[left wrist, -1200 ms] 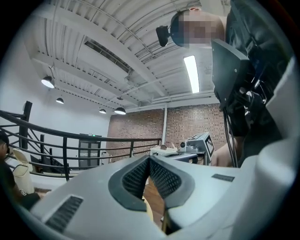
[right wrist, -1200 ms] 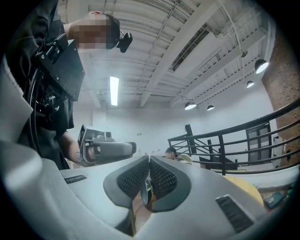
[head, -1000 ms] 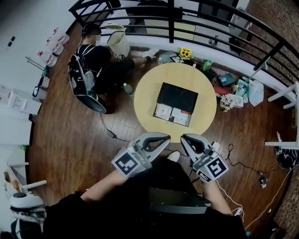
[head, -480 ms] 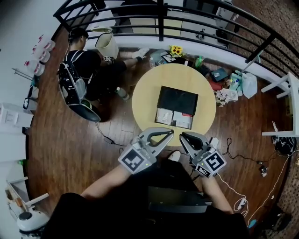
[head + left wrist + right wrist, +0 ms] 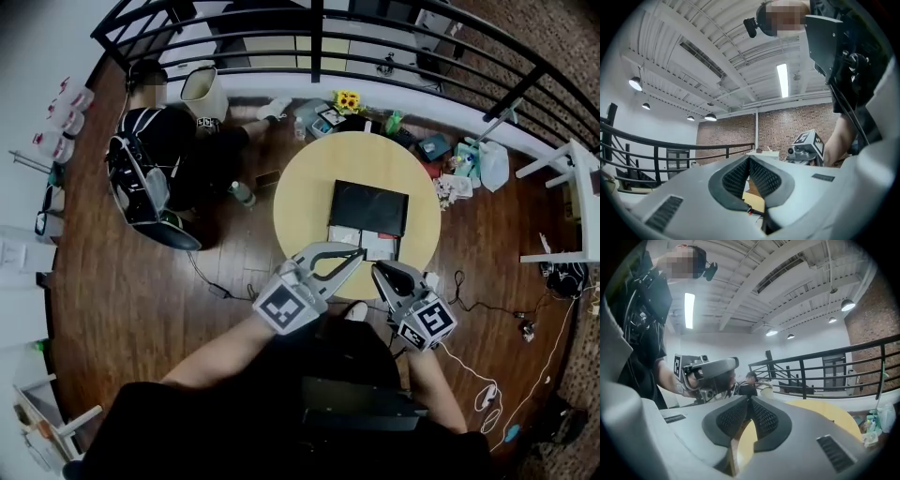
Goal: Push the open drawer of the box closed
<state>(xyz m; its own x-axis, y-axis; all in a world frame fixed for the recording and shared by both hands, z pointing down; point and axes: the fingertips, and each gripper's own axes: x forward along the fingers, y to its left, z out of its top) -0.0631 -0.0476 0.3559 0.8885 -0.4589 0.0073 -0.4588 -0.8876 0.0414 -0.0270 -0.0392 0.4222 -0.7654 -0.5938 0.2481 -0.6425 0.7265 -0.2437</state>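
Observation:
A black box (image 5: pixel 369 207) lies on the round yellow table (image 5: pixel 300 211), its drawer (image 5: pixel 362 242) pulled out toward me with white contents showing. My left gripper (image 5: pixel 360 251) (image 5: pixel 749 158) is shut and empty, its tip just at the drawer's front edge; whether it touches I cannot tell. The right gripper (image 5: pixel 378 268) (image 5: pixel 750 399) hangs at the table's near rim, slightly short of the drawer. Its jaws have just been opening slightly, but the tips still look together with nothing between them. Each gripper view shows the other gripper beside it.
A person (image 5: pixel 155 141) sits on the wooden floor left of the table. A black railing (image 5: pixel 375 28) curves behind it, with flowers (image 5: pixel 349 99), bags (image 5: pixel 480 161) and clutter at its foot. A white frame (image 5: pixel 570 178) stands right. Cables (image 5: pixel 487 389) trail on the floor.
Both grippers have moved forward to the table. The left tip now reaches the drawer's front and the right one the table's near rim.

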